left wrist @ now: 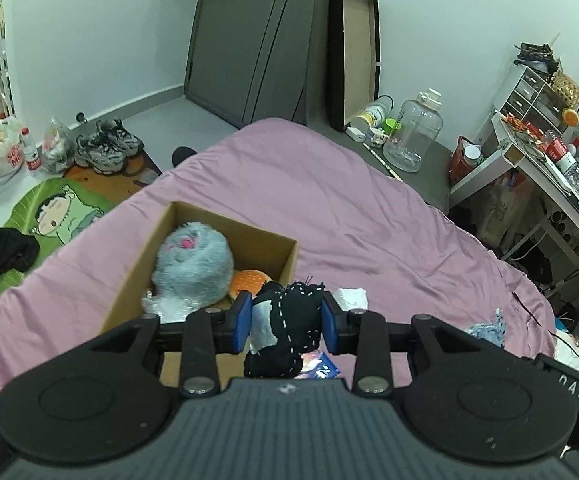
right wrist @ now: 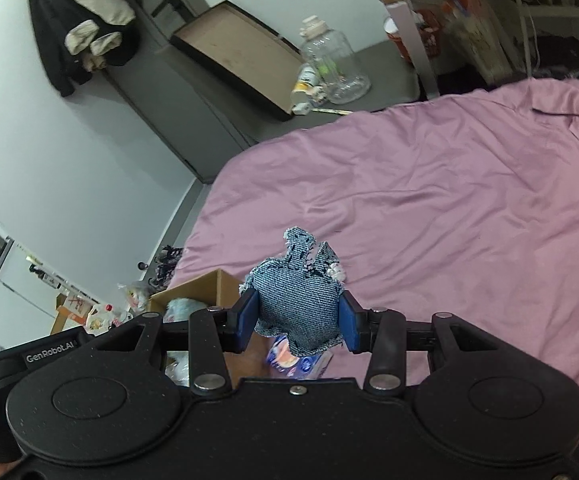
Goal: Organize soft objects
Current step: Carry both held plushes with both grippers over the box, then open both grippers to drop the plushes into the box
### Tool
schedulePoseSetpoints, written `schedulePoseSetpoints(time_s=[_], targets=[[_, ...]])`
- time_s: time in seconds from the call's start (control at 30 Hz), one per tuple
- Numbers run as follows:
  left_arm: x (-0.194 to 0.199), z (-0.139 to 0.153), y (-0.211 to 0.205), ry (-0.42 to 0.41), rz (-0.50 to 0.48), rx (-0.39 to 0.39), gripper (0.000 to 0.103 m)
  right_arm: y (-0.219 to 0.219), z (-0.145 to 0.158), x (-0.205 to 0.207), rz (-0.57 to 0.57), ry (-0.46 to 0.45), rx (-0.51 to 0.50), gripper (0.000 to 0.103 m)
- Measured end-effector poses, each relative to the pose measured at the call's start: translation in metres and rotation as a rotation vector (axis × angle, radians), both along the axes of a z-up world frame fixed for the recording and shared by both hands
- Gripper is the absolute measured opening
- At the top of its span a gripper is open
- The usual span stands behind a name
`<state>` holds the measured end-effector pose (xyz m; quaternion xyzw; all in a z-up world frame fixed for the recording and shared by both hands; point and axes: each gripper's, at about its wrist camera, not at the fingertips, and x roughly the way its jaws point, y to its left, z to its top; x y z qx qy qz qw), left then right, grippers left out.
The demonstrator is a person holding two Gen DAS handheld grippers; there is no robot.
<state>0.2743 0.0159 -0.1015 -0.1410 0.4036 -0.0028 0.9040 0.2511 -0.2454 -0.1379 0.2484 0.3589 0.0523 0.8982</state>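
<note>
My left gripper (left wrist: 285, 322) is closed partway on a black stitched soft toy (left wrist: 289, 320), its blue pads pressing both sides, and holds it above the near edge of the cardboard box (left wrist: 289, 254) on the pink bedspread (left wrist: 349, 200). Inside the box I see a grey fluffy toy (left wrist: 195, 266) and an orange burger-shaped one (left wrist: 249, 282). My right gripper (right wrist: 299, 322) is also closed partway, clamping a denim soft toy (right wrist: 297, 300) clear of the bed, with the box low to its left.
</note>
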Motion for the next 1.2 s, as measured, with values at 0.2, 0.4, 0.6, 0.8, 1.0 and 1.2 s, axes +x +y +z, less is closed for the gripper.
schedulePoseSetpoints(time_s=[0.2,0.4,0.6,0.8,1.0,1.2], targets=[[-0.014,0.006,0.014,-0.019,-0.004,0.021,0.035,0.013,0.015,-0.011,0.038,-0.033,-0.014,0.042],[-0.02,0.008,0.024,-0.019,-0.015,0.05,0.035,0.03,0.019,-0.014,0.094,-0.047,-0.026,0.043],[-0.019,0.003,0.036,-0.01,-0.022,0.062,0.035,0.045,0.019,-0.011,0.131,-0.053,-0.035,0.043],[-0.013,-0.009,0.048,0.022,-0.027,0.058,0.035,0.061,0.018,-0.004,0.164,-0.059,-0.03,0.043],[-0.002,-0.027,0.059,0.065,-0.011,0.048,0.035,0.076,0.014,0.006,0.192,-0.052,-0.032,0.043],[0.01,-0.046,0.07,0.108,0.018,0.004,0.035,0.091,0.002,0.018,0.216,-0.026,-0.034,0.043]])
